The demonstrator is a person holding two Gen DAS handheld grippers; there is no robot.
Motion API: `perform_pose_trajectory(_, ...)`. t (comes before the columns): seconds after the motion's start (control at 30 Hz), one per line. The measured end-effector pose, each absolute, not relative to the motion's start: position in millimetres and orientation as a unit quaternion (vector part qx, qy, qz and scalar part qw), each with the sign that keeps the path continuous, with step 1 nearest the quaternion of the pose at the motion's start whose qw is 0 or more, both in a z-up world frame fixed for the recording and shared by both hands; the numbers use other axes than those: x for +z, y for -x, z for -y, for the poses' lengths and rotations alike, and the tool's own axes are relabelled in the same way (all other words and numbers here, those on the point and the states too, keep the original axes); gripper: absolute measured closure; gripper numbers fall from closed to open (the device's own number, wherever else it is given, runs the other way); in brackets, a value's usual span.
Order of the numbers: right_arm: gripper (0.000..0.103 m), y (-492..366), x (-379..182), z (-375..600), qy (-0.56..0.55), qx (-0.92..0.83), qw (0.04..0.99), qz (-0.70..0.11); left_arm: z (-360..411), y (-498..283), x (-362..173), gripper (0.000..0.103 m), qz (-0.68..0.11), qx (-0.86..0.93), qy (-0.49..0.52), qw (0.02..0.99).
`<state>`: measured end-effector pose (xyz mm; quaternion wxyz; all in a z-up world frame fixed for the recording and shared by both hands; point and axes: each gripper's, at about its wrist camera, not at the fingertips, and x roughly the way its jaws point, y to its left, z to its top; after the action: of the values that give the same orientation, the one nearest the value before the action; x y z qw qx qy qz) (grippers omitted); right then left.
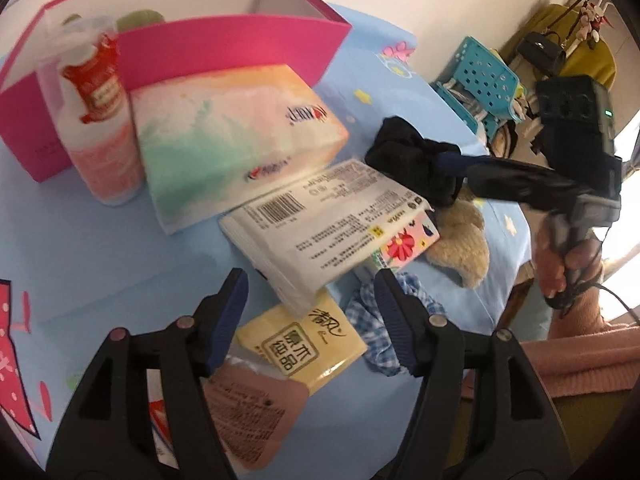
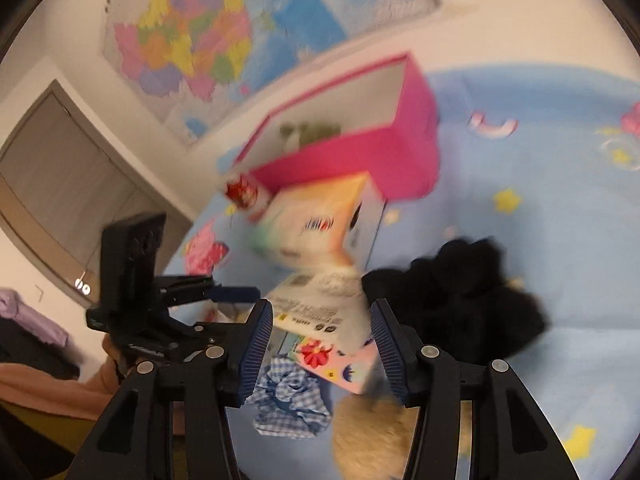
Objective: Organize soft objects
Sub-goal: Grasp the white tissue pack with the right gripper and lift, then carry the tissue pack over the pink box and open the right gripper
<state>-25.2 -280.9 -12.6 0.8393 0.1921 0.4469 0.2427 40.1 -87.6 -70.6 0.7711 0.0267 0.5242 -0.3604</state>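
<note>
Black cloth [image 1: 412, 160] at right hand-held gripper [image 1: 452, 166] tips, grip unclear; left hand-held gripper [image 1: 312, 312] parted, empty

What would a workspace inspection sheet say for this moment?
Surface: blue printed sheet, crowded.
Job's things: black cloth, checked cloth and beige plush lie loose; pink box is open, with something green inside.
Clutter: pastel pack, white pack and yellow pack overlap; bottle stands by the box; pink packet lies nearest.
Grippers: left gripper open over the packs; right gripper open beside the black cloth; neither holds anything.
Cables: thin cable by the right hand.
Surroundings: wall map, door, teal stool.
</note>
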Motion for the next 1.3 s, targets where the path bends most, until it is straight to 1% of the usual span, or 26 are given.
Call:
perform_pose_trajectory(0.07,0.05,14,-27,272,-0.191,0.239,0.826,-0.474,90,-42,-73,0.033,-0.529,-0.363,-0.025,0.767)
perform_pose_trajectory(0.13,0.05,6,-37,271,-0.195,0.229,0.819,-0.489,90,-45,-76,0.033,-0.535,-0.363,-0.018,0.763)
perform_pose_trajectory(0.23,0.048,0,-43,271,-0.201,0.222,0.816,-0.495,89,-50,-79,0.033,-0.541,-0.366,-0.001,0.757)
perform_pose_trajectory(0.27,0.048,0,-43,272,-0.204,0.222,0.815,-0.495,89,-51,-80,0.034,-0.542,-0.366,0.003,0.756)
perform_pose_trajectory(0.33,0.044,-4,-46,271,-0.203,0.221,0.812,-0.5,89,-51,-81,0.039,-0.545,-0.366,0.007,0.754)
perform_pose_trajectory(0.37,0.043,-7,-47,268,-0.203,0.222,0.811,-0.502,89,-51,-81,0.043,-0.546,-0.365,0.005,0.754)
perform_pose_trajectory(0.57,0.039,-21,-64,259,-0.211,0.231,0.795,-0.519,89,-47,-80,0.048,-0.549,-0.365,0.003,0.752)
perform_pose_trajectory(0.6,0.045,-20,-64,258,-0.208,0.232,0.799,-0.514,90,-46,-80,0.05,-0.549,-0.368,0.003,0.751)
perform_pose_trajectory(0.63,0.052,-19,-64,259,-0.205,0.233,0.801,-0.512,91,-44,-79,0.051,-0.549,-0.368,-0.001,0.75)
perform_pose_trajectory(0.73,0.063,-12,-58,265,-0.216,0.236,0.808,-0.495,96,-36,-74,0.051,-0.546,-0.371,-0.009,0.751)
perform_pose_trajectory(0.9,0.07,4,-31,272,-0.205,0.238,0.834,-0.454,99,-25,-55,0.051,-0.524,-0.389,-0.009,0.757)
perform_pose_trajectory(1.1,0.075,11,5,279,-0.199,0.243,0.856,-0.41,102,-20,-25,0.051,-0.489,-0.393,-0.025,0.778)
perform_pose_trajectory(1.3,0.076,-12,40,282,-0.191,0.254,0.877,-0.361,104,-41,12,0.051,-0.45,-0.376,-0.039,0.809)
